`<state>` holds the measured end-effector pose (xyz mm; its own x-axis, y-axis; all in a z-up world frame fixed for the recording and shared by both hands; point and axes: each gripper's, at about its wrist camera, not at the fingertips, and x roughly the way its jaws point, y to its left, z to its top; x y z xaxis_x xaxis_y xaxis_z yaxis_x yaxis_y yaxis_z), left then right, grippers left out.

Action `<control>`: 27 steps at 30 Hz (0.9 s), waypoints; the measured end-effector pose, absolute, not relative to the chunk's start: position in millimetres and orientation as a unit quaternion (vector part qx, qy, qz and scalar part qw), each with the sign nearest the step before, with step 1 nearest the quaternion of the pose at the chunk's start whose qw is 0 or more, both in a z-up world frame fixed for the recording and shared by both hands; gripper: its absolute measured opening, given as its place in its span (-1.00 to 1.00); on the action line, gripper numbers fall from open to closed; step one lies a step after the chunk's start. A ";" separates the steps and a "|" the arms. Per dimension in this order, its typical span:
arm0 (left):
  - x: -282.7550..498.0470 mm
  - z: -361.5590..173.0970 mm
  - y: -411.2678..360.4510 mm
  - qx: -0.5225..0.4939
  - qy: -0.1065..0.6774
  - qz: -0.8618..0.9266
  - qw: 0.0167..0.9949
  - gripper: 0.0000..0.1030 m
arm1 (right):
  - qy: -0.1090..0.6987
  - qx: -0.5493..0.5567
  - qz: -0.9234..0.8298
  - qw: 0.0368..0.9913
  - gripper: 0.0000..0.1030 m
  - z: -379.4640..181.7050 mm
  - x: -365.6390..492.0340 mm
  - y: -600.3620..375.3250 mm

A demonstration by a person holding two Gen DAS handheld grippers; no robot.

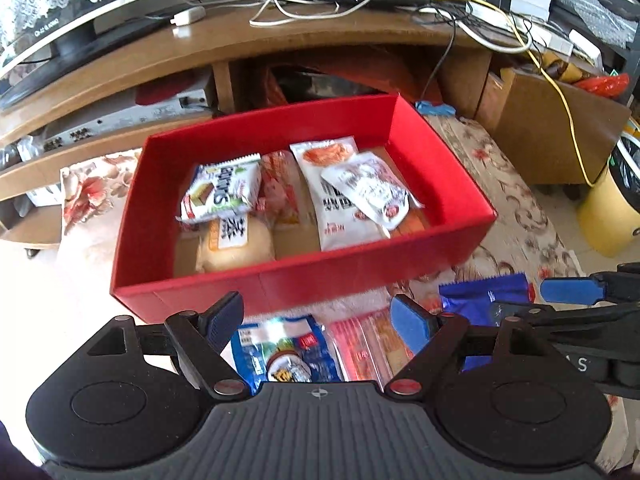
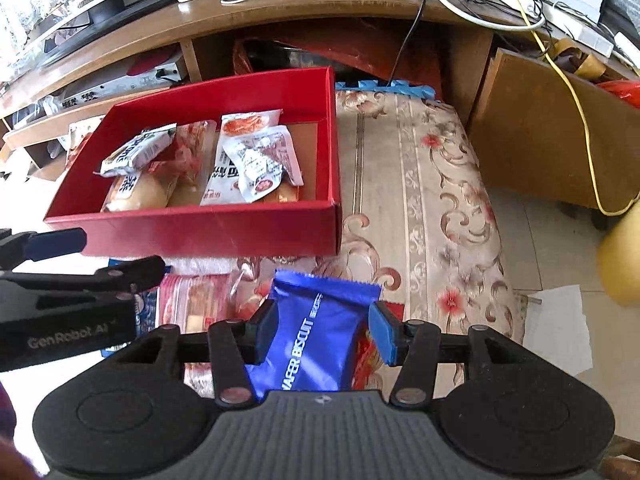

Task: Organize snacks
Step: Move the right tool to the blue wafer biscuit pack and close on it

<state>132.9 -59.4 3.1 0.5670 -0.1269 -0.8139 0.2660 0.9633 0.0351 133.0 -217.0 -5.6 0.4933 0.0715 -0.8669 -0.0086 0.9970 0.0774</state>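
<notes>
A red box [image 1: 320, 276] [image 2: 208, 228] on a floral cloth holds several snack packs: a white wafer pack [image 1: 220, 192], a bun [image 1: 236, 244] and white sachets [image 1: 360, 188] [image 2: 256, 164]. My left gripper [image 1: 316, 320] is open and empty just before the box's near wall, above a blue-and-white pack [image 1: 284, 352] and a red clear pack [image 1: 368, 348] [image 2: 196, 300]. My right gripper [image 2: 324, 332] has its pads on both sides of a blue wafer biscuit pack [image 2: 316, 328] [image 1: 484, 292], to the right of the left gripper.
A wooden TV stand [image 1: 280, 48] with cables, a router and a set-top box stands behind the red box. A wooden cabinet [image 2: 540, 120] and a yellow bin [image 1: 608, 216] stand on the right. White paper [image 2: 560, 328] lies on the floor tiles.
</notes>
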 end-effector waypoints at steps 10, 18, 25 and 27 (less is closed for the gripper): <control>121.9 -3.8 -66.3 0.095 0.452 -0.105 0.881 0.65 | 0.514 0.024 0.025 0.857 -0.07 -13.5 129.6 -212.4; 119.1 -10.2 -69.9 0.118 0.448 -0.093 0.881 0.65 | 0.523 0.017 0.024 0.852 -0.07 -22.4 132.3 -209.1; 119.6 -13.5 -67.3 0.129 0.446 -0.079 0.882 0.65 | 0.524 0.011 0.026 0.851 -0.01 -27.8 136.4 -202.9; 119.9 -13.3 -65.9 0.128 0.446 -0.078 0.883 0.65 | 0.524 0.011 0.026 0.851 -0.01 -27.8 137.2 -201.9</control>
